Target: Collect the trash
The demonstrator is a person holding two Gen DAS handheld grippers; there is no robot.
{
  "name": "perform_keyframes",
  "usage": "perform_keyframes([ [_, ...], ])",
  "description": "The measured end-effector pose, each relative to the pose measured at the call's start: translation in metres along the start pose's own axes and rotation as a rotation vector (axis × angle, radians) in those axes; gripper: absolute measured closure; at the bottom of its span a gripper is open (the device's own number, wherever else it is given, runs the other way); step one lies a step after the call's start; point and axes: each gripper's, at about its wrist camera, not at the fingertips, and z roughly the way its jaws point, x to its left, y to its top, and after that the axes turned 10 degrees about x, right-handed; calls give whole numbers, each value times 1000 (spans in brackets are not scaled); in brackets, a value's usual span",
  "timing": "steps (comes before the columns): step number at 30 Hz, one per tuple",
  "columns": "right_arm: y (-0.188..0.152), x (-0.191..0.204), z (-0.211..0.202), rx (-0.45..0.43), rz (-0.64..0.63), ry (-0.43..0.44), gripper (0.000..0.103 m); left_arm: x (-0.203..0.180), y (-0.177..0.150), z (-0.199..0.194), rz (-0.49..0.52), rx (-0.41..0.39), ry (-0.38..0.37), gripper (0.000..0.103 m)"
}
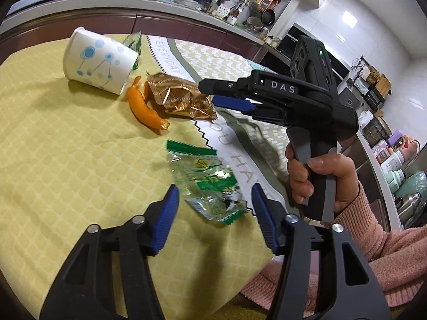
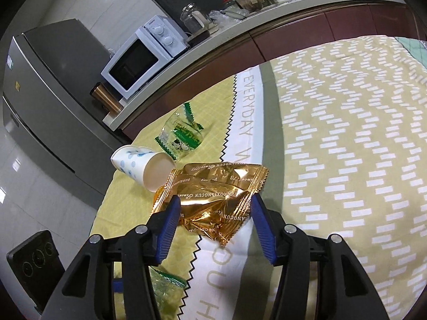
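Gold wrapper (image 2: 213,202) between spread right fingers (image 2: 170,218); green wrapper (image 1: 210,186) between spread left fingers (image 1: 166,213).

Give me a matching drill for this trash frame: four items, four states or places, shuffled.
Items:
1. paper cup
2. orange peel
3. gold wrapper
4. near green wrapper

States:
A. in front of the open left gripper
B. lying on its side
C. between the open right gripper fingers
D. between cup and gold wrapper

Pairs: 1-B, 2-D, 3-C, 4-A
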Motion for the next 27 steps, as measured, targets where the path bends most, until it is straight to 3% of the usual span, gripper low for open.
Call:
perform_keyframes([
  [8,3,1,5,15,11,5,52,6,5,5,-27,-2,10,72],
  [19,5,-7,6,20,56,51,51,2,2,0,-8,-20,37,78],
  [24,7,-4,9,22,50,70,67,4,-1,-10,-4,-37,69,80],
  [25,7,-4,9,23,50,80,72,5,-2,-12,-7,-42,72,83],
  [26,7,-4,8,22,50,88,76,8,-2,-15,-12,-44,72,93],
  [27,7,-5,7,16,53,95,77,10,-2,-16,-18,-46,69,94],
])
